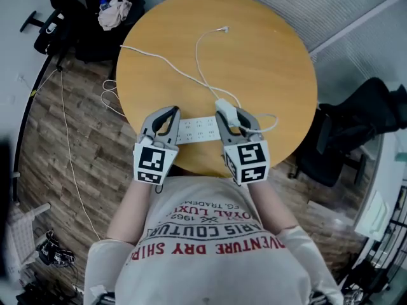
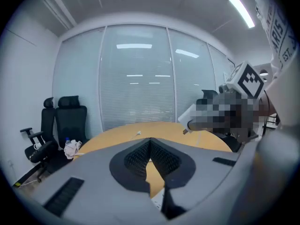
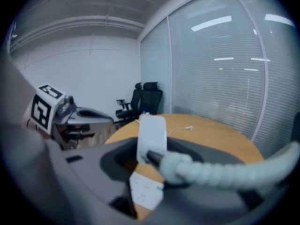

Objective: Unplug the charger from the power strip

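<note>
A white power strip (image 1: 197, 131) lies at the near edge of the round wooden table (image 1: 267, 62), between my two grippers; its own cord runs off the table's left side. My right gripper (image 1: 224, 110) is shut on the white charger (image 1: 226, 112), held above the strip and clear of it. In the right gripper view the charger (image 3: 152, 135) stands upright between the jaws, its thick white cable (image 3: 211, 170) runs off to the right, and the strip (image 3: 146, 191) shows below. That cable (image 1: 200, 56) loops across the table. My left gripper (image 1: 170, 111) is shut and empty, raised over the strip's left end.
Black office chairs (image 1: 70, 24) stand beyond the table's far left, one with a crumpled cloth (image 1: 114, 11) on it. Another dark chair (image 1: 356, 132) stands at the right. A glass wall with blinds (image 2: 136, 88) runs behind the table. Loose cords (image 1: 67, 145) lie on the wooden floor.
</note>
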